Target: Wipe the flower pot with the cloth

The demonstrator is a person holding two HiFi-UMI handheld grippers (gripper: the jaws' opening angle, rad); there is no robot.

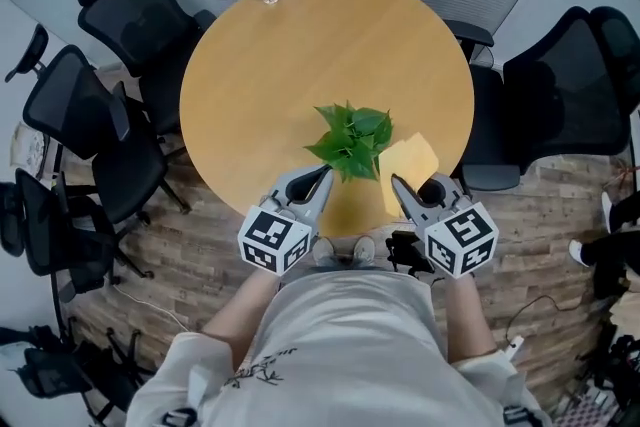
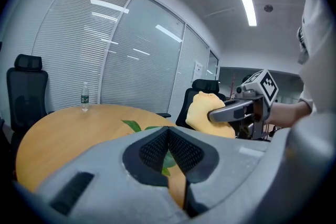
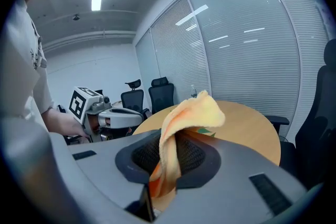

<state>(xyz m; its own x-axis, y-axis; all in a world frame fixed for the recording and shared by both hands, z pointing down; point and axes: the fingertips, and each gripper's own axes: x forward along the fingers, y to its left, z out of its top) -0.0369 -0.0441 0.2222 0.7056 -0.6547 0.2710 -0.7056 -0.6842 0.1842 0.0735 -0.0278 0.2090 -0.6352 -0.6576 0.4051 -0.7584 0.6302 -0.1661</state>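
Right tongs (image 1: 397, 182) pinch the yellow cloth (image 1: 410, 161) beside the plant (image 1: 350, 137) near the bench (image 1: 300, 55) edge, left tongs (image 1: 324, 173) pressed together, empty: best drop the cloth below the leaves hiding the flower pot, with a firm pinch.

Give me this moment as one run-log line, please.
left claw: shut, beside plant | right claw: shut on yellow cloth | pot: hidden under leaves

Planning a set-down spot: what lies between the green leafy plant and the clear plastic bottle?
Nothing; the round wooden table is bare there, head view.
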